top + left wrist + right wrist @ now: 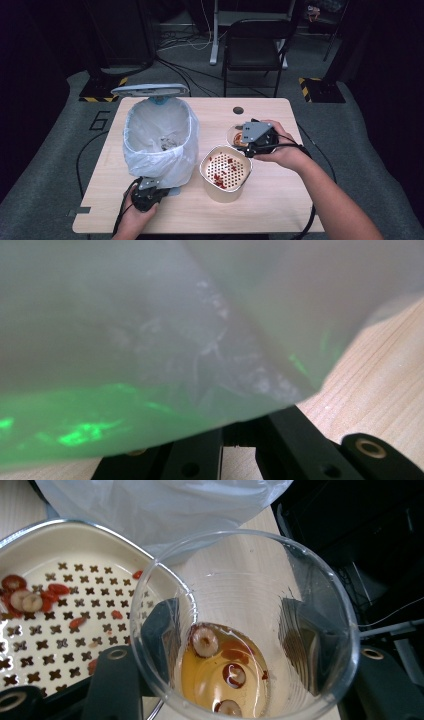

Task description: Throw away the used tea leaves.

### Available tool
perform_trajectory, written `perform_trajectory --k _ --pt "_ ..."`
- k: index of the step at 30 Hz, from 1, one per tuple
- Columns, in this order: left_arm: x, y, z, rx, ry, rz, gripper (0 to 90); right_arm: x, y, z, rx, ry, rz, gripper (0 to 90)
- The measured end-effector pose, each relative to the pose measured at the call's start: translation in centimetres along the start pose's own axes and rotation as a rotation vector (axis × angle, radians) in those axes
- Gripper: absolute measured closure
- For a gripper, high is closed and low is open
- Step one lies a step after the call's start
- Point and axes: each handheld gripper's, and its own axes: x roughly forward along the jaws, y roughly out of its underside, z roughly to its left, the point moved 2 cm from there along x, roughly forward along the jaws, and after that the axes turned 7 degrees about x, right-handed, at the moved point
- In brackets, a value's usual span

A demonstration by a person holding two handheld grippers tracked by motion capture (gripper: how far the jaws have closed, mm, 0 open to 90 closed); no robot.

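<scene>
The left tongs [148,186] are a compact black block with a small grey plate on top and a black cable curling off from the back. In the left gripper view the two jaws are matte black bars with small round screw holes, and a brass-ringed hole sits on a black lug beside them. The right tongs [248,143] carry a larger grey three-cornered plate with dark screw heads, and thin black cables run back along the forearm. Their jaws are black too, with brass-ringed holes. Both forearms are bare, without sleeves.
</scene>
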Motion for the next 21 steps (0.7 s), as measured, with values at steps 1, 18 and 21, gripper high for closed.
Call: perform_trajectory --k 1,18,21 --pt "0.0 0.0 0.0 0.000 0.000 0.000 90.0 0.0 -0.1 0.2 -0.014 0.002 0.010 41.8" --pt "0.0 0.0 0.0 0.000 0.001 -0.002 90.0 1.4 -0.8 2.2 -0.233 0.011 0.092 41.8" --pt "0.0 0.0 0.0 0.000 0.001 0.000 90.0 1.5 -0.8 2.5 -0.267 0.013 0.097 41.8"
